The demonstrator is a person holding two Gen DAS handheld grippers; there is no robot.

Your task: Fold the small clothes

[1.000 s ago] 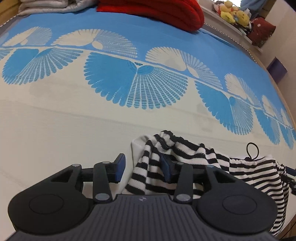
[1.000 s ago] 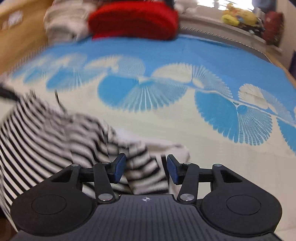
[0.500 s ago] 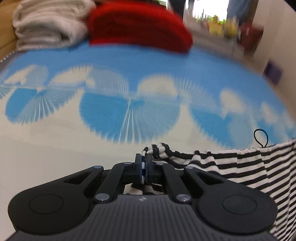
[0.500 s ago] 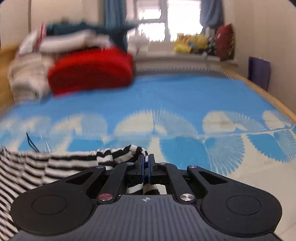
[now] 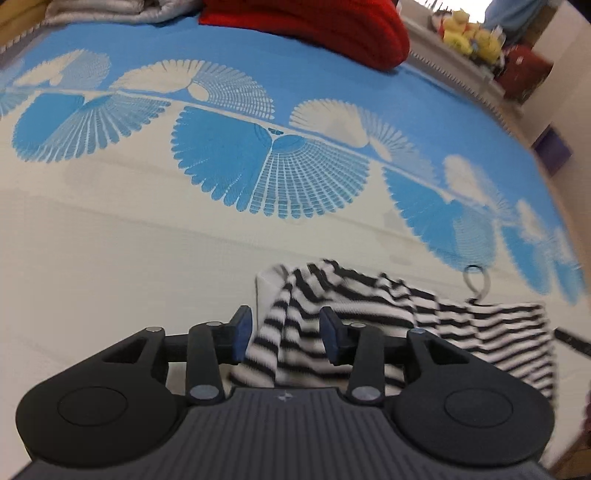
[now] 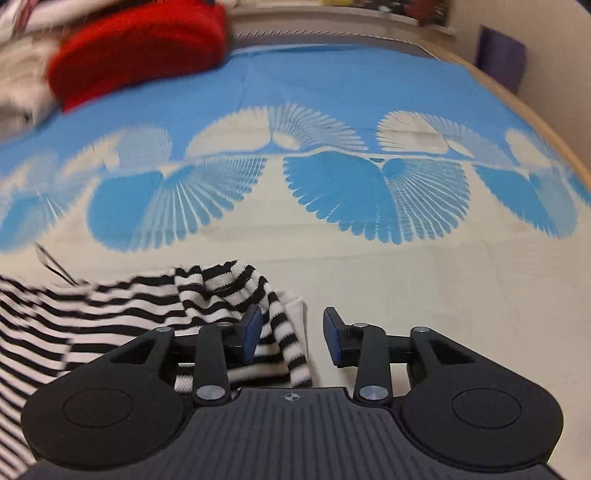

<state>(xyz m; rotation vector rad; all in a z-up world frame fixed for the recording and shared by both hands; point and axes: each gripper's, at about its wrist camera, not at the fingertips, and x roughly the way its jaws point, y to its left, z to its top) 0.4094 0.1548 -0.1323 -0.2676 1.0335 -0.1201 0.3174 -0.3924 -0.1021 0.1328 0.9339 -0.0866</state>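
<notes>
Item: striped garment (image 5: pixel 369 314), black and white knit, lying bunched on the cream foreground of the blue-and-cream bedspread (image 5: pixel 147 240), spanning the gap between my two grippers.

Left gripper (image 5: pixel 284 334): jaws opening, pads parted. A rumpled end of the garment hangs between them; neither pad visibly presses on it.

Right gripper (image 6: pixel 291 334): jaws opening, pads parted. The garment's other end lies against the left pad and drapes into the gap; the right half of the gap shows bare bedspread.

Step in hand, as I judge it: letting go of both ends after laying the garment down. To do it well I would let the jaws spread fully before lifting, draw both grippers straight back off the cloth so no knit snags on a pad, and check that the ends lie flat, since both look crumpled.

View notes: the left wrist view alone shows the garment's small dark loop (image 5: pixel 476 278) clearly, plus soft toys (image 5: pixel 469 31) on a ledge. The right wrist view alone shows the bed's wooden edge (image 6: pixel 535 110) and a purple object (image 6: pixel 500 61) by the wall. Both show the red cushion (image 5: pixel 314 26).
</notes>
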